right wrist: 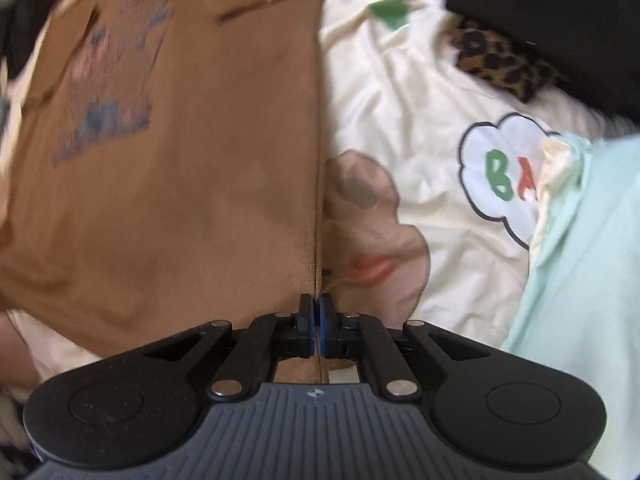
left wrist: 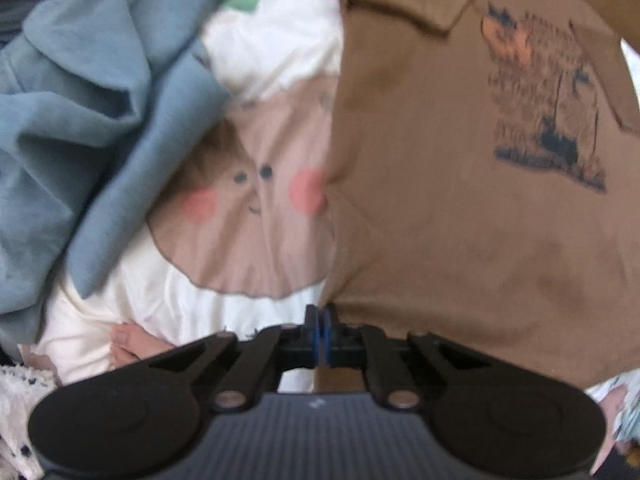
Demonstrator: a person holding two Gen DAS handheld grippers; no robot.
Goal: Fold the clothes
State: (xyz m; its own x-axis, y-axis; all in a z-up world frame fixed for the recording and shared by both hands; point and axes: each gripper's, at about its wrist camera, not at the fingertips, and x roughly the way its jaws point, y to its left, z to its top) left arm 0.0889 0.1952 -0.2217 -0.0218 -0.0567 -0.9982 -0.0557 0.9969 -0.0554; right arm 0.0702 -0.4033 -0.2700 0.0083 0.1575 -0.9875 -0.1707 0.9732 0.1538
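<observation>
Two grippers have hold of one garment, a brown t-shirt (left wrist: pixel 460 200) with a faded printed picture on its chest. It lies spread on a cream bedspread (left wrist: pixel 280 32) printed with cartoon faces, its bottom hem nearest the cameras and its collar away toward twelve o'clock.

In the left wrist view the shirt fills everything from one to five o'clock, and the left gripper (left wrist: pixel 321 334) has its blue-padded jaws pressed together on the shirt's left hem corner. In the right wrist view the shirt fills the nine-to-twelve side, and the right gripper (right wrist: pixel 319 322) is likewise clamped on the opposite edge, right along the side seam. Both frames are smeared, so how much cloth sits between the pads is hard to say, though the fabric does seem to run into each pinch.

Holding both bottom corners at once makes sense: it lets the hem be carried up toward the collar as one straight line, giving a clean fold.

Other laundry rings the shirt: a blue-grey garment (left wrist: pixel 92 120) at nine to eleven o'clock in the left view, and in the right view a pale mint garment (right wrist: pixel 580 280) at four o'clock, with leopard-print fabric (right wrist: pixel 496 64) under a black garment (right wrist: pixel 560 12) at one.
</observation>
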